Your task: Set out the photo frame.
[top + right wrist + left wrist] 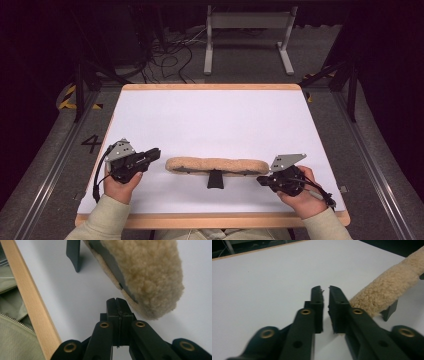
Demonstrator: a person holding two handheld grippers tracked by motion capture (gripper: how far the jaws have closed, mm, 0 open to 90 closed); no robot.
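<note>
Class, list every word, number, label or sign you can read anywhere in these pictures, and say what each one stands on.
"4": a large dark numeral on the grey floor left of the table, high view.
Yellow and black hazard stripes on the floor behind it: a marking, no text.
No writing is readable on the fleece pad, the table or the tongs.

On the white table [210, 120] lies a long beige fleece pad [216, 165] with a black bracket [215, 179] at its near side. The left gripper [154, 155] rests near its left end and the right gripper [262, 179] just beside its right end; the 2 grippers both point inward.
</note>
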